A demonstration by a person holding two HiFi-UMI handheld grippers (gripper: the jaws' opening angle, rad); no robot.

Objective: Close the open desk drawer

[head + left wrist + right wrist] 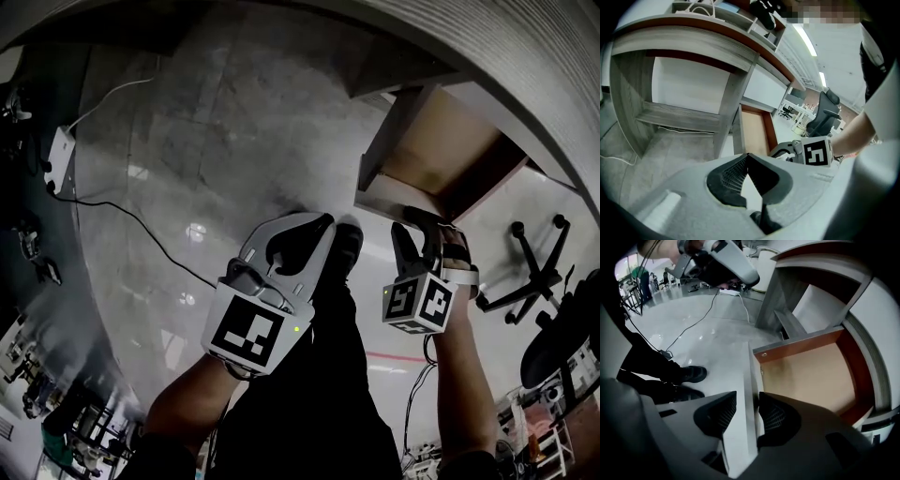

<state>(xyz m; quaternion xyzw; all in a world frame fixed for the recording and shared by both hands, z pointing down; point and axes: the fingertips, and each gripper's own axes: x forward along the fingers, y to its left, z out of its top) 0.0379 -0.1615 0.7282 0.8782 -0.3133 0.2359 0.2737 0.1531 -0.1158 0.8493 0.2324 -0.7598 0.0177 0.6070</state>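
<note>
The desk drawer (441, 155) stands pulled out under the grey desktop (525, 56), its tan bottom (811, 376) bare. My right gripper (422, 230) points down over the drawer's grey front panel (747, 371). In the right gripper view its jaws (747, 401) are open and straddle the panel's top edge, one pad on the outside and one inside the drawer. My left gripper (323, 225) hangs to the left of the drawer over the floor, shut on nothing, its tips meeting (747, 157). The drawer (752, 133) shows beyond those tips.
A grey desk leg (733, 108) and crossbar stand beside the drawer. A power strip (58, 155) and black cable lie on the glossy floor at the left. An office chair base (530, 272) stands at the right. The person's black shoes (691, 373) are below the drawer.
</note>
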